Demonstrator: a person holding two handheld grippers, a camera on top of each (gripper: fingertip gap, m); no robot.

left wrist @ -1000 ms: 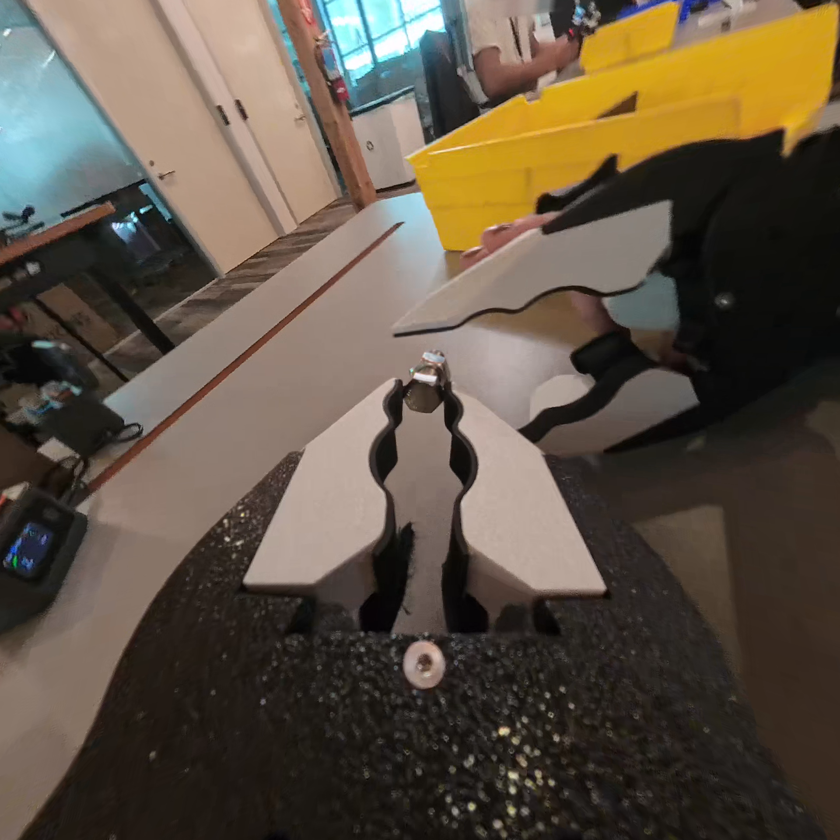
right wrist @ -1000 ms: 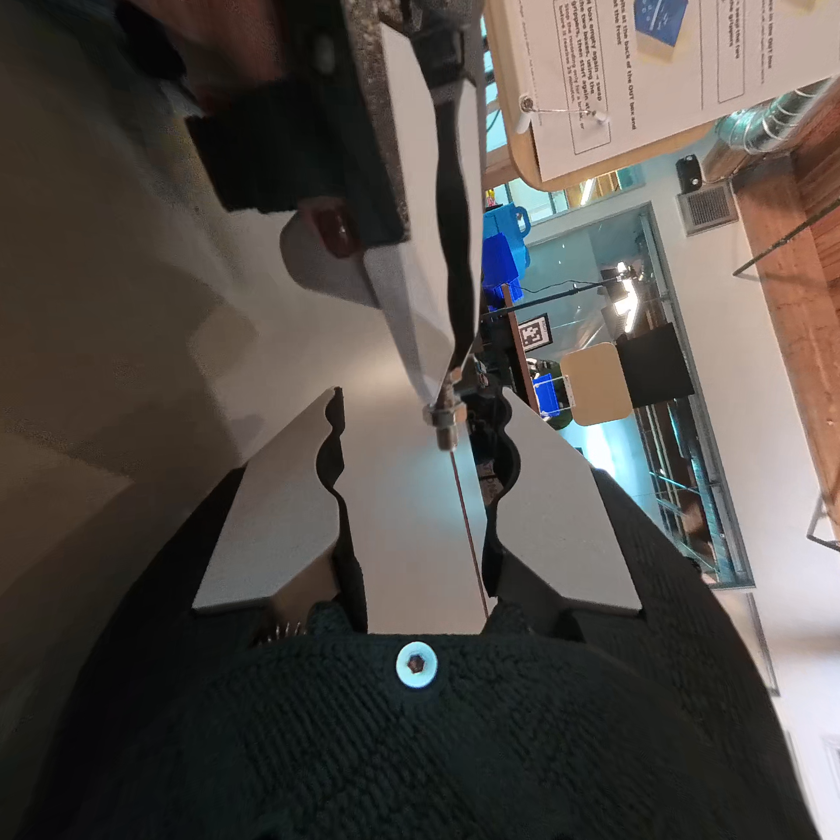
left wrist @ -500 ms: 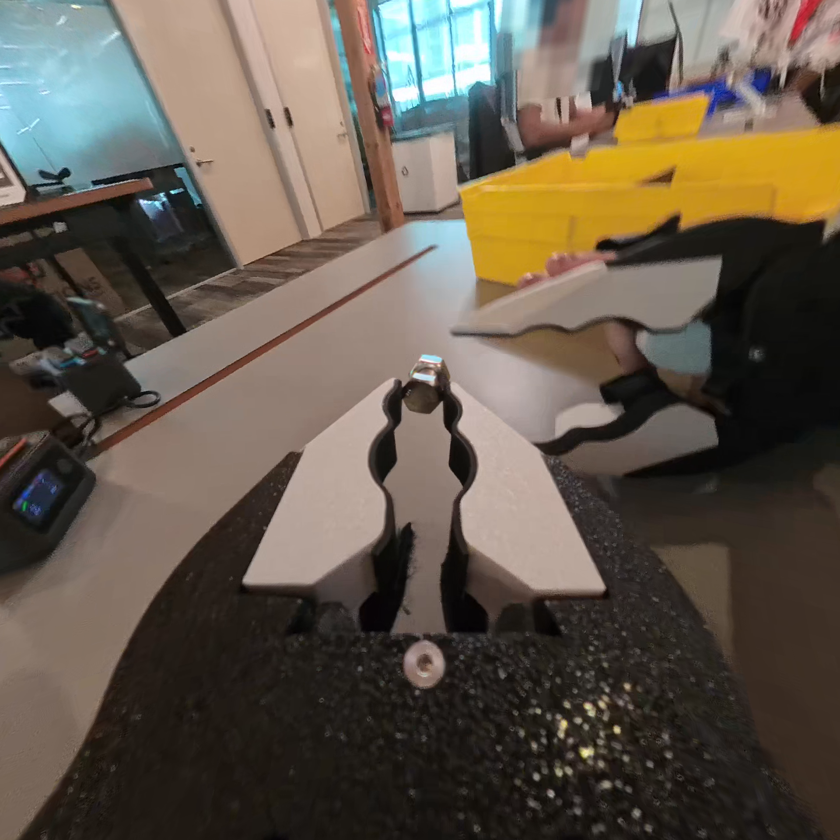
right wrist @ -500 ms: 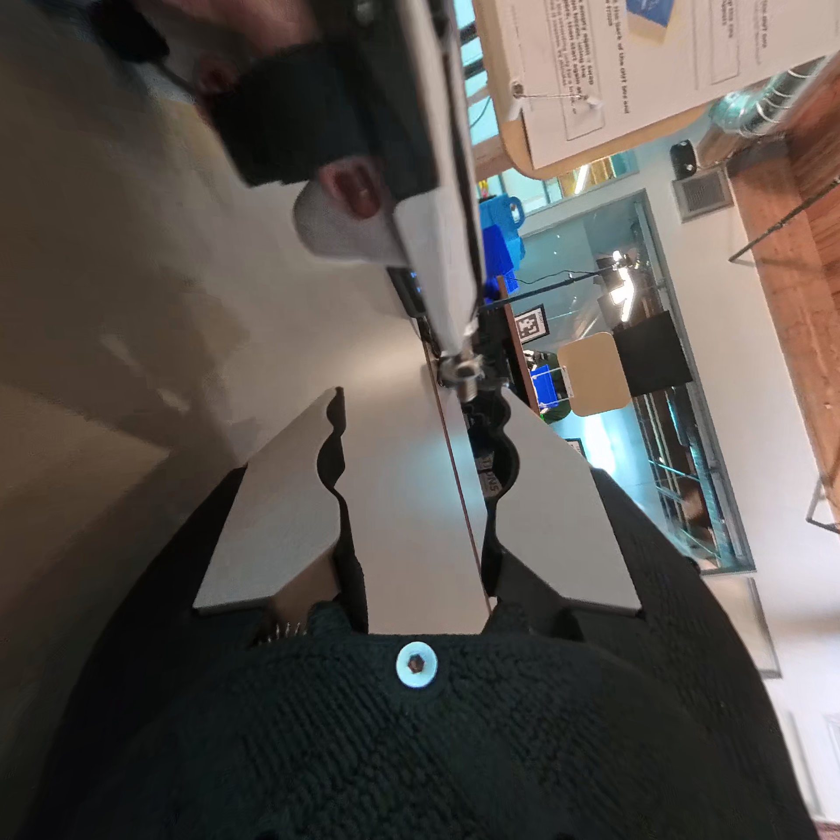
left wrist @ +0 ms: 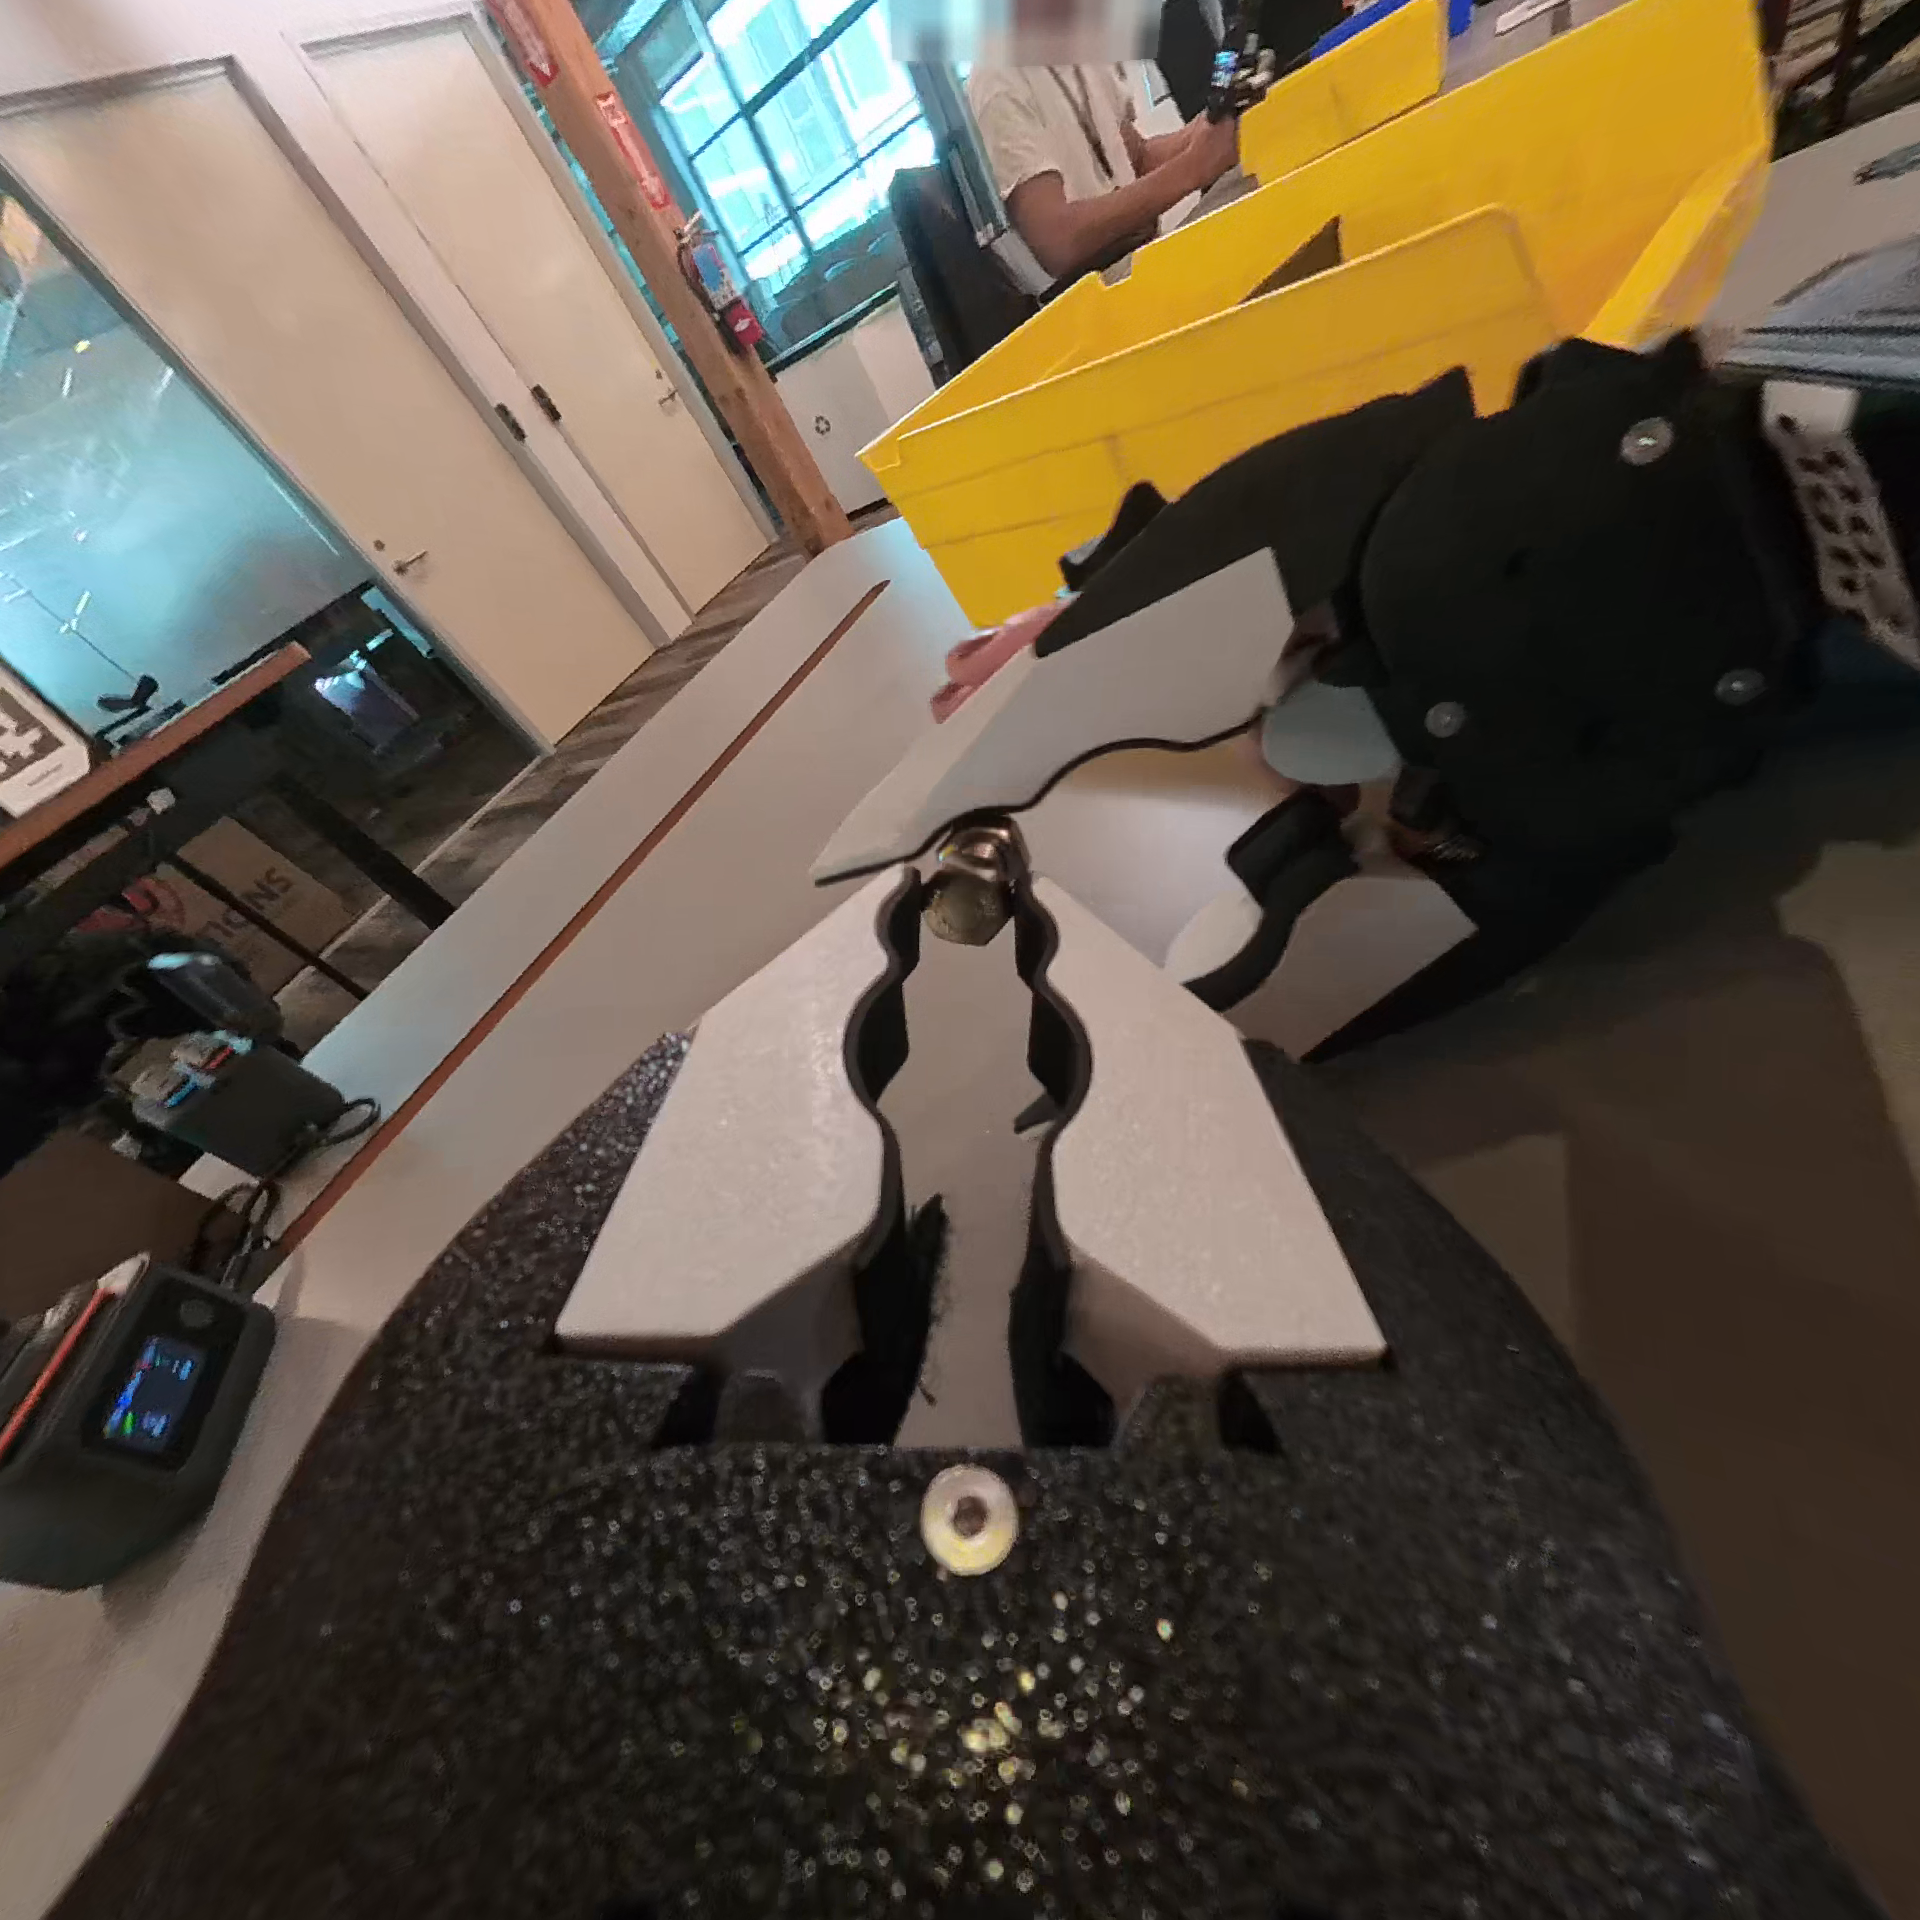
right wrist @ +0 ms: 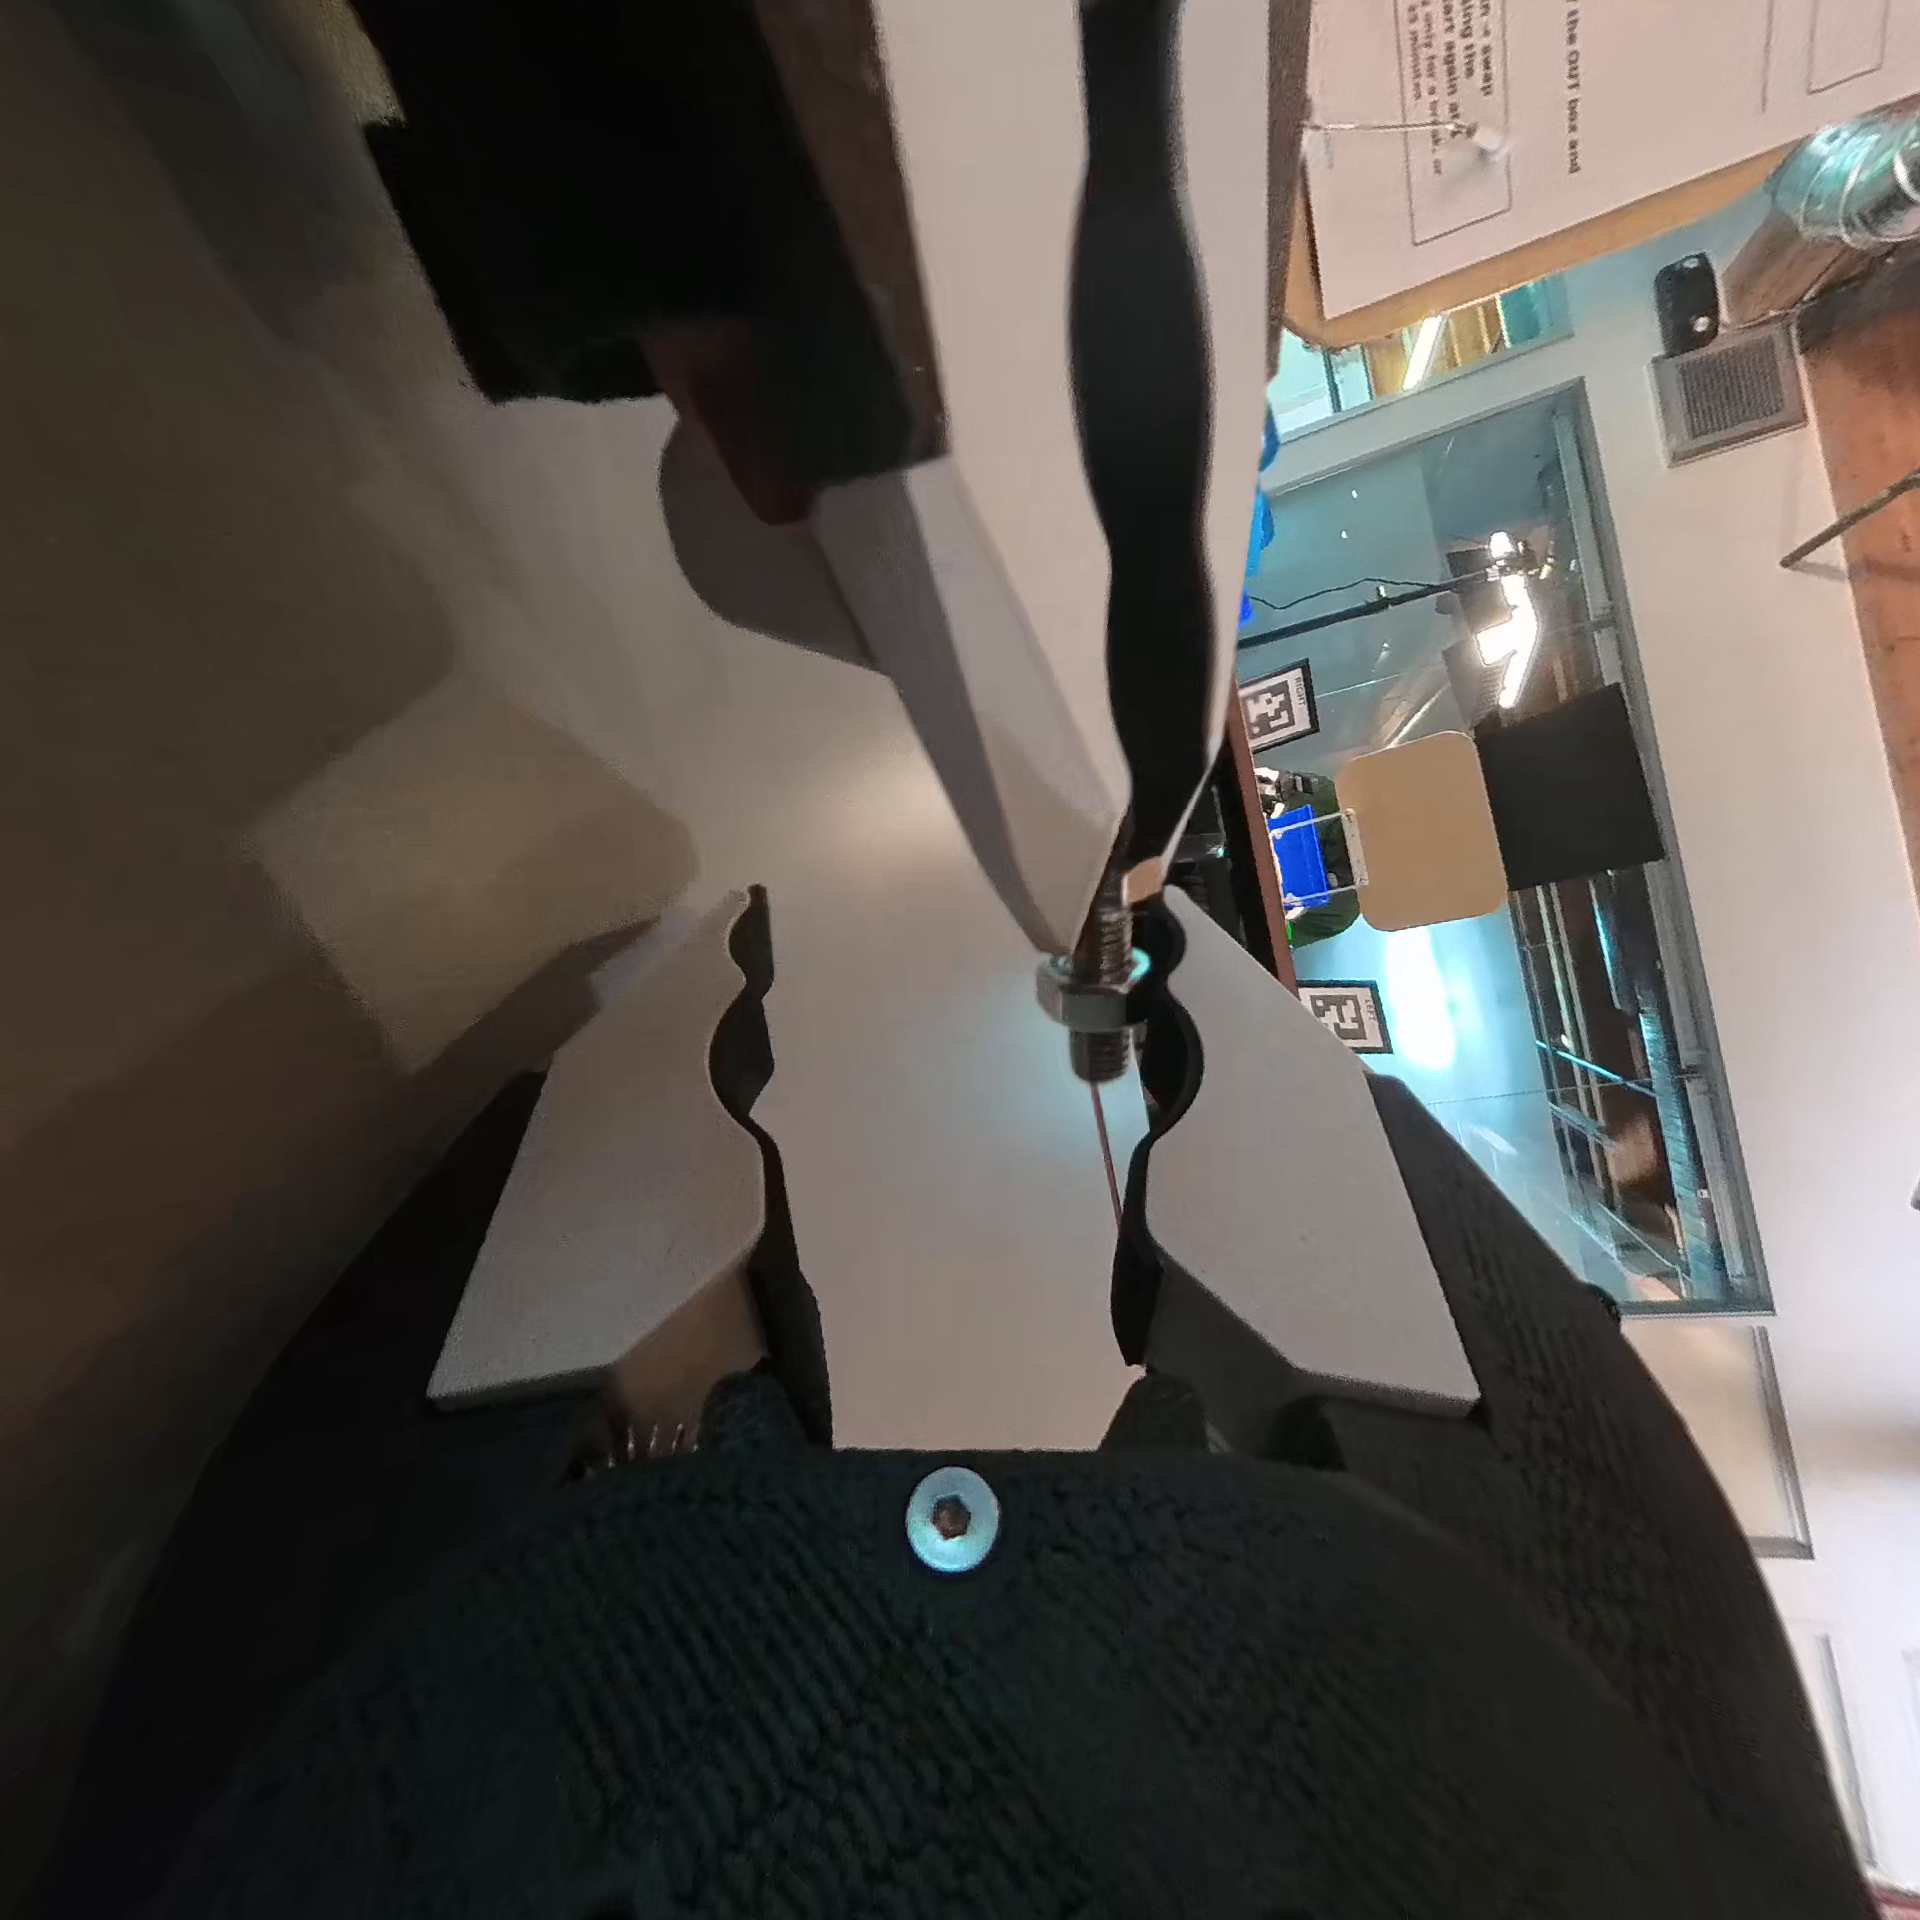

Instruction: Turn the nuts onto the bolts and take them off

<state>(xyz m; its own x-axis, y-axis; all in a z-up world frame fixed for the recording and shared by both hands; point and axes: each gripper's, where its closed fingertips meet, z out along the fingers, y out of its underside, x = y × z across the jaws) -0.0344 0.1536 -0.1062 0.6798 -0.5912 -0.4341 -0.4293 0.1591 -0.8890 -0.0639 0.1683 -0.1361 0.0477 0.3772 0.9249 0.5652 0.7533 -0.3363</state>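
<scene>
My left gripper (left wrist: 966, 896) is shut on the head of a steel bolt (left wrist: 961, 916) and holds it above the grey table (left wrist: 644, 831). In the right wrist view the left gripper (right wrist: 1127, 883) comes in from the top, with the bolt's threaded shank pointing at the camera. A hex nut (right wrist: 1089, 995) sits on the shank near its end. My right gripper (right wrist: 961, 925) is open around the nut, which lies against the right-hand finger (right wrist: 1247, 1143). In the left wrist view the right gripper's upper finger (left wrist: 1091, 727) covers the nut.
Yellow bins (left wrist: 1247, 416) stand on the table behind the right gripper. A small device with a lit screen (left wrist: 145, 1392) sits at the table's left edge. A person (left wrist: 1060, 156) sits far back. A board with paper sheets (right wrist: 1558, 104) stands at the top of the right wrist view.
The right gripper has moved in over the bolt, so the nut now sits between its open fingers. The left gripper has kept its hold and tilted a little.
</scene>
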